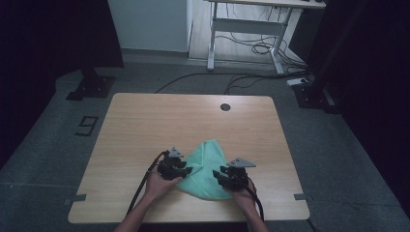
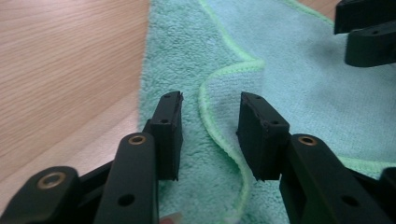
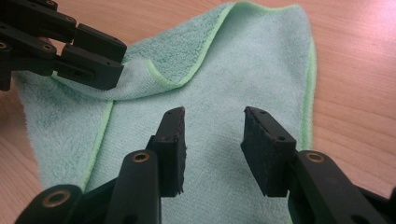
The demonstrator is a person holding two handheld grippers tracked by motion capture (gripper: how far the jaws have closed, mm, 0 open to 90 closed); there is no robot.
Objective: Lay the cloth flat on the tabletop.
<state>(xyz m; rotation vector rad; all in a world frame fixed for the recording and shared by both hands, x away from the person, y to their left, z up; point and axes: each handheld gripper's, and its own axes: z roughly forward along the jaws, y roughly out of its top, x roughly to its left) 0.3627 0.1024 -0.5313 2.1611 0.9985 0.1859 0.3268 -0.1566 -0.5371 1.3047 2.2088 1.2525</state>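
Note:
A mint-green towel (image 1: pixel 207 166) with a brighter green hem lies crumpled on the wooden table (image 1: pixel 145 125), near its front edge. One layer is folded over another, and the curved hem (image 2: pixel 212 123) shows between my left jaws. My left gripper (image 1: pixel 186 170) stands open at the towel's left edge, its jaws (image 2: pixel 210 100) straddling that hem without closing on it. Over the towel's right part my right gripper (image 1: pixel 220 175) is open too, with flat cloth (image 3: pixel 243 60) under its jaws (image 3: pixel 212 112). The left gripper (image 3: pixel 88 56) also shows in the right gripper view, at the folded flap.
A dark round grommet (image 1: pixel 225 107) sits near the table's far edge. Beyond the table stand a white desk frame (image 1: pixel 212 34), floor cables (image 1: pixel 256 48) and black stand bases (image 1: pixel 89 87). Bare wood lies to the left of the towel and behind it.

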